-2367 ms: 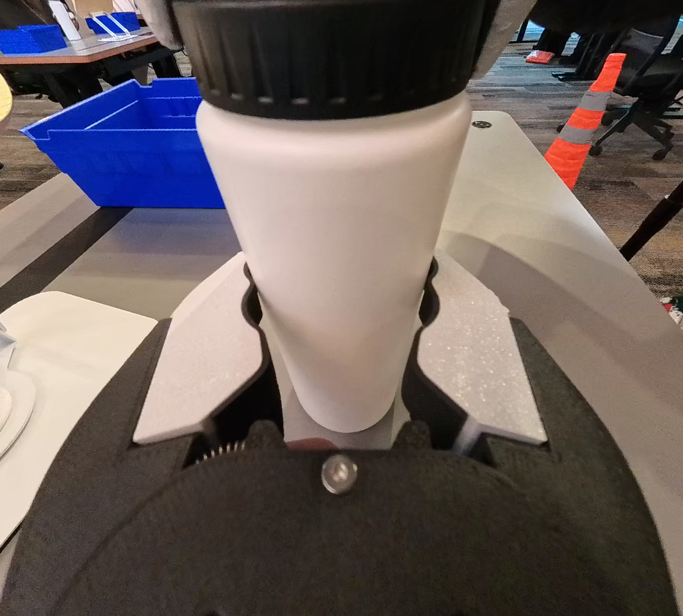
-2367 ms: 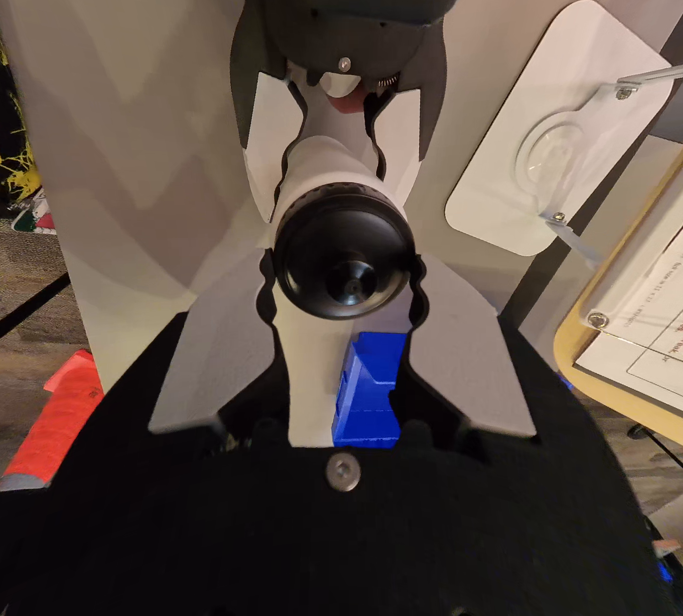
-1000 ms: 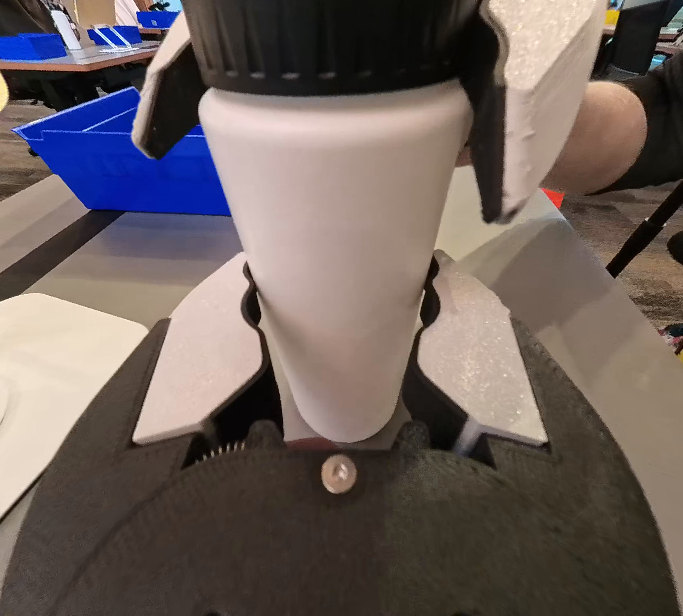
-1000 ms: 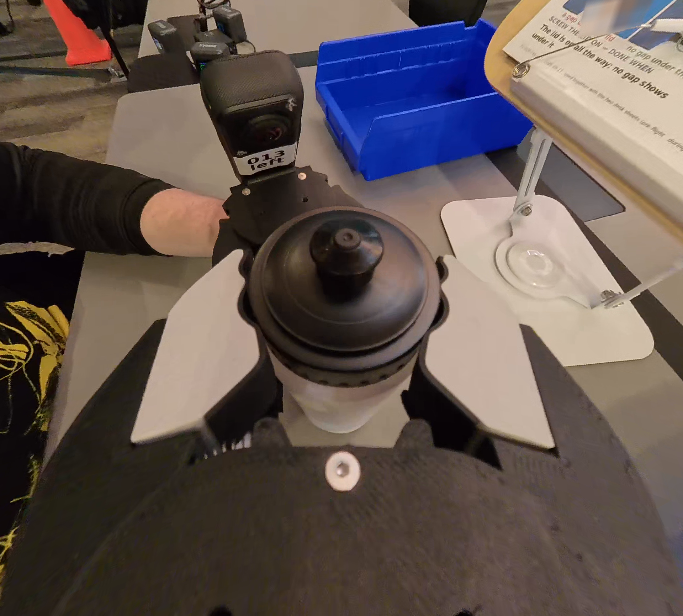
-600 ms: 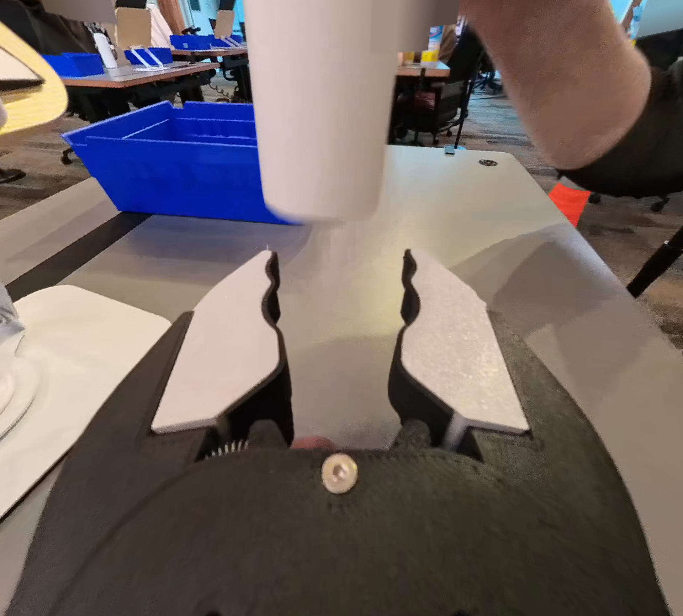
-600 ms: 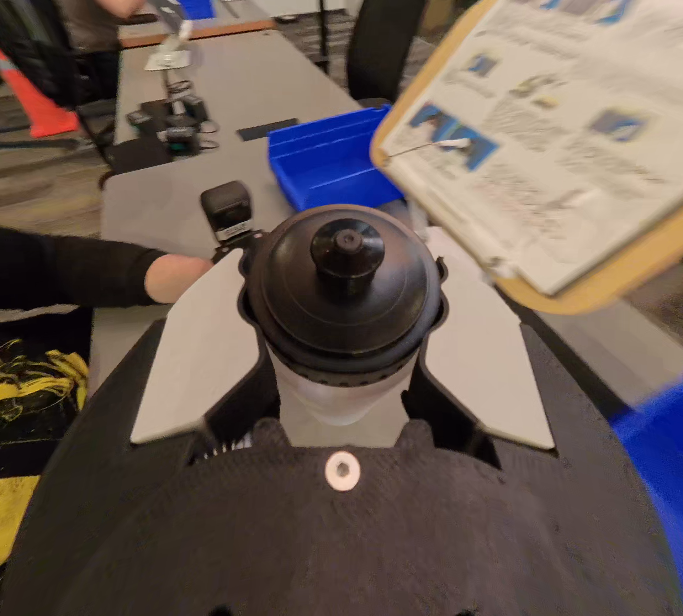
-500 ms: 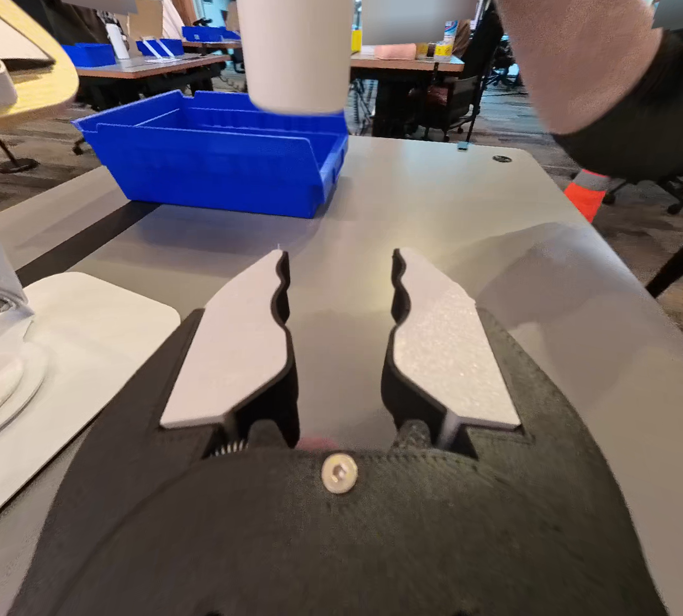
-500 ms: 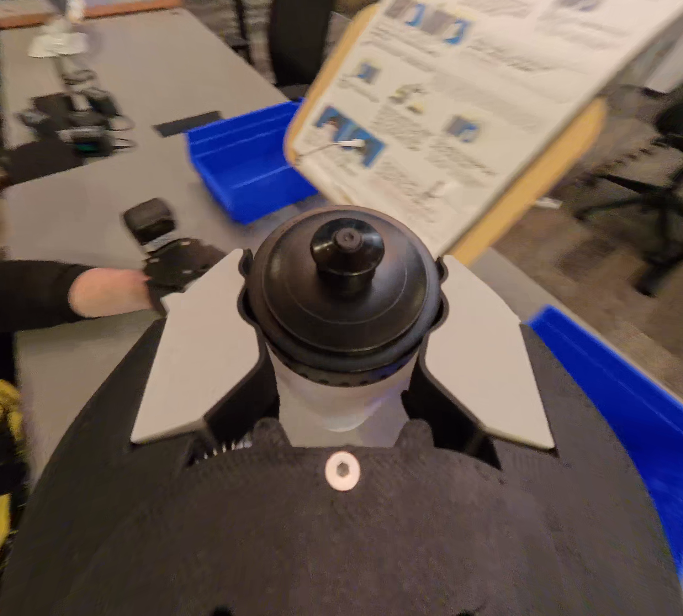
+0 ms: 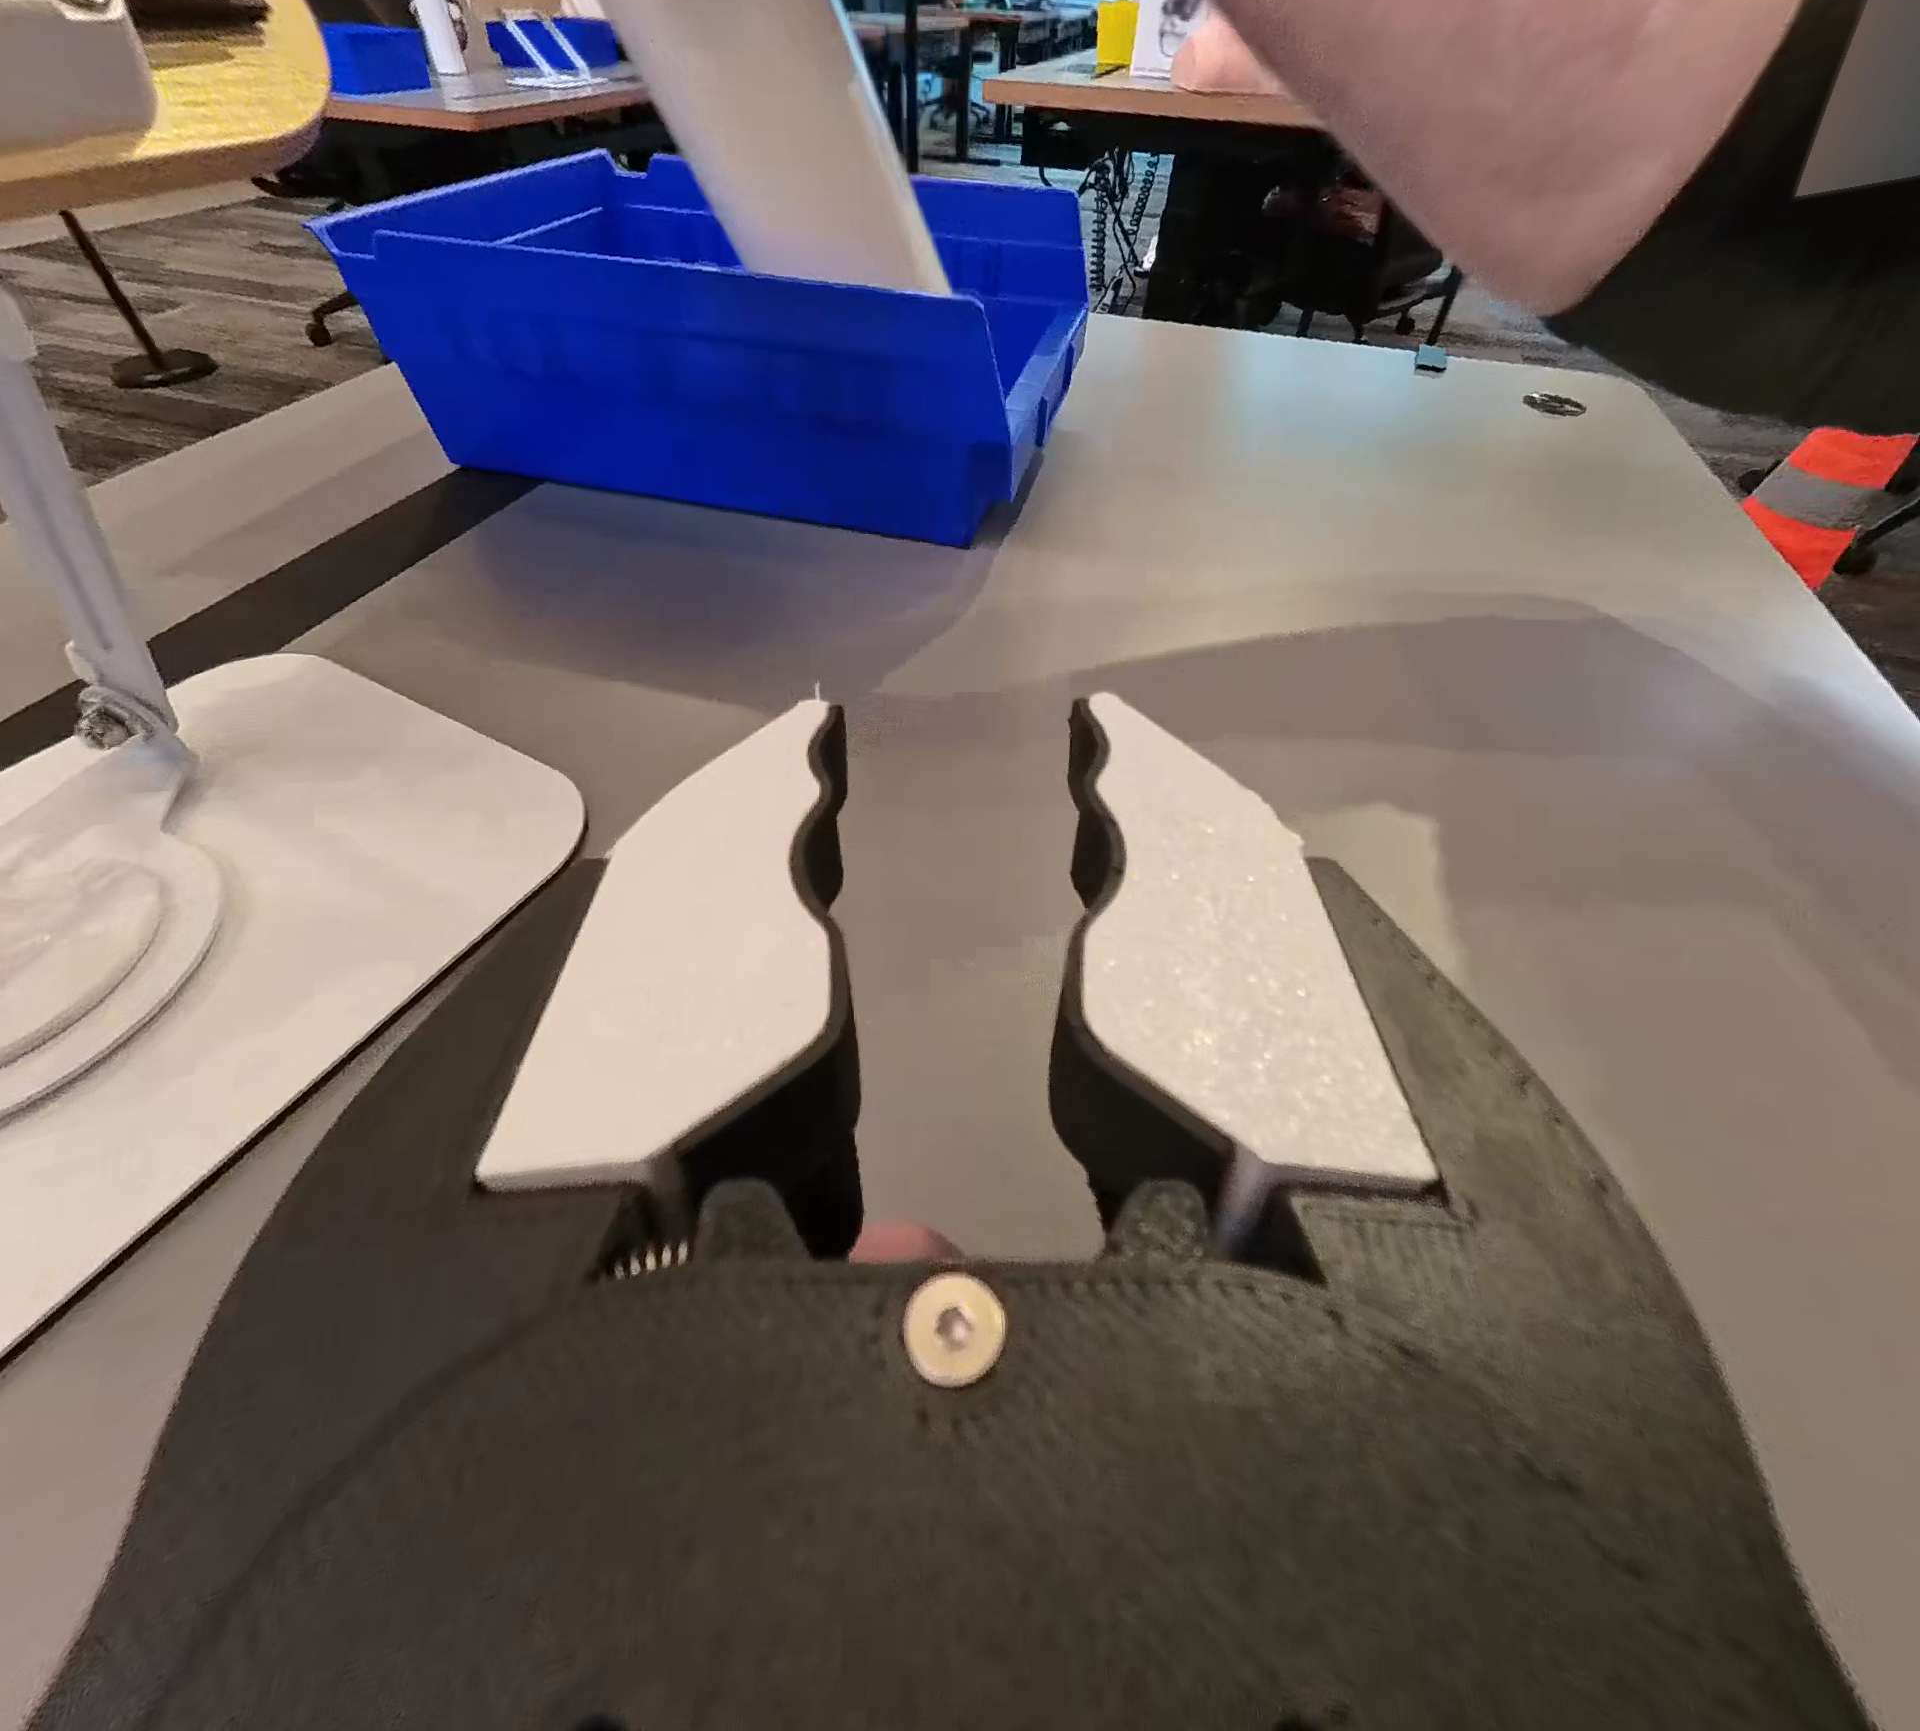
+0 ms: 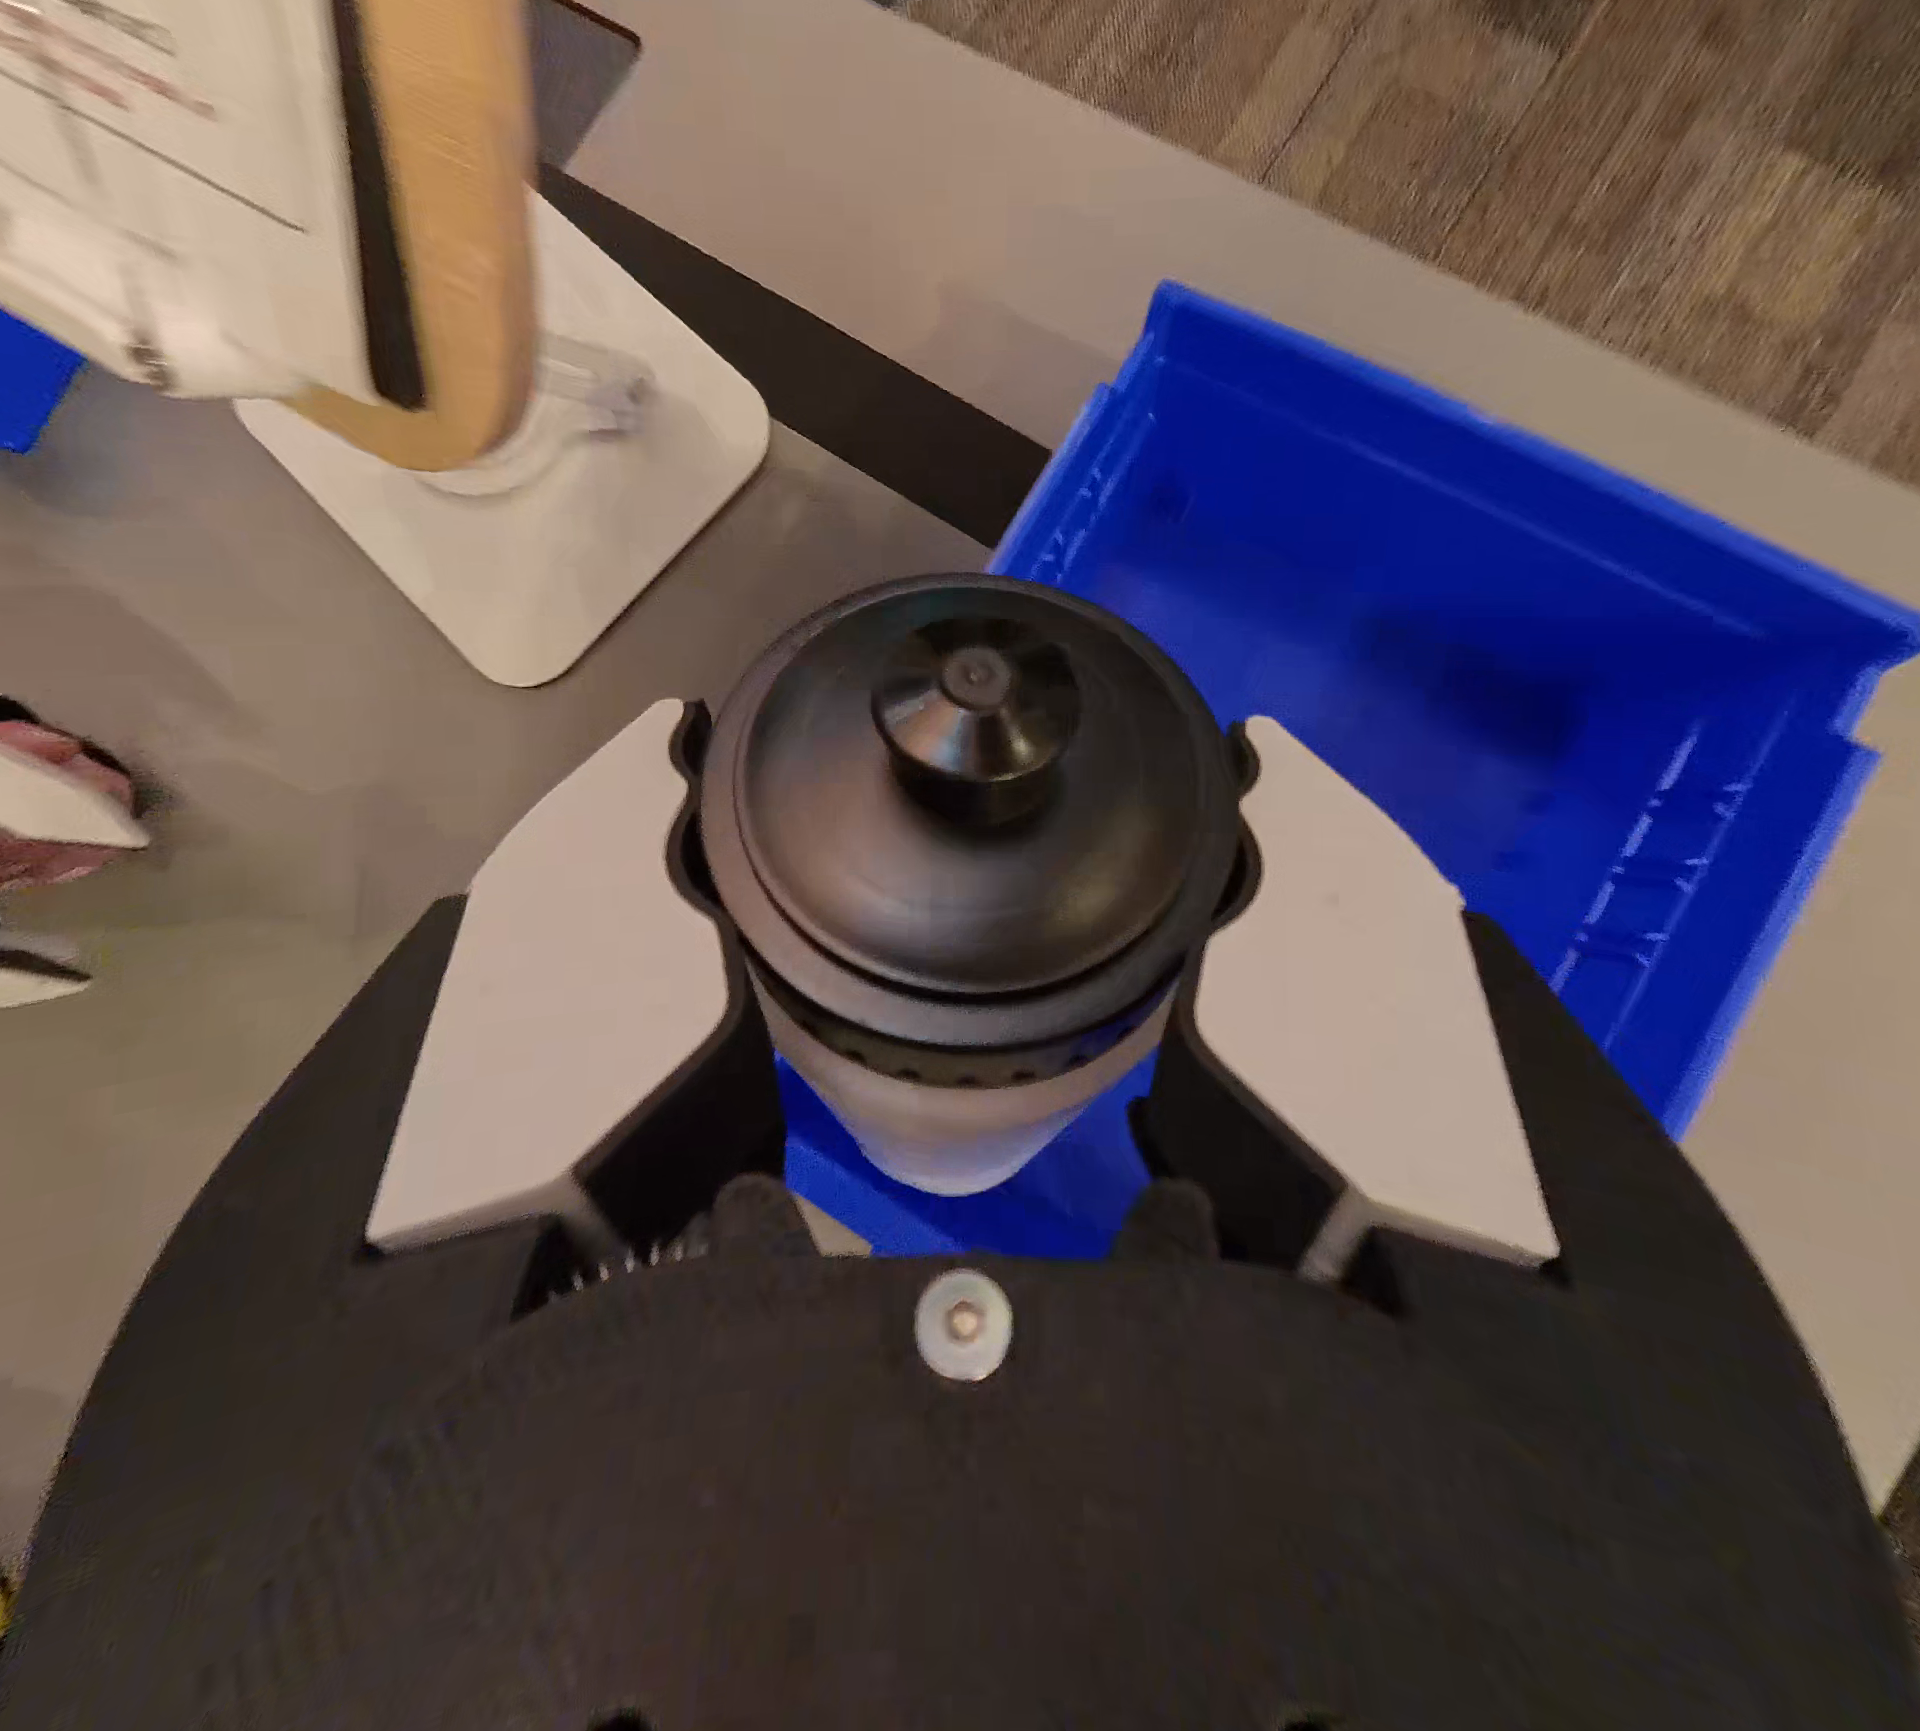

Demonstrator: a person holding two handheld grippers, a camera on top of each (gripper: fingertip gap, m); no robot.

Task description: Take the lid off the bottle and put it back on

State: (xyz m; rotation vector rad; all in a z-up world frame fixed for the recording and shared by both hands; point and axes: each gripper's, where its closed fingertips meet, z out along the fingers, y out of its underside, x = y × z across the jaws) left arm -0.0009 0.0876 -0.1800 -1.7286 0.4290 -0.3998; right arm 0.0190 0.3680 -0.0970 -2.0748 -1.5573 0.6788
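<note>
Bottle (image 9: 764, 71) now tilted, base behind bin (image 9: 707, 393)

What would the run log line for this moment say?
right gripper: shut on lid | bottle: tilted over blue bin | left gripper: open, empty | lid: on

Each gripper, the left gripper (image 9: 951, 725) and the right gripper (image 10: 961, 736), has a textured black printed body, a silver hex screw at centre, and grey-faced jaws with wavy black inner edges. A dark sleeve (image 9: 1714, 175) covers the person's arm.
</note>
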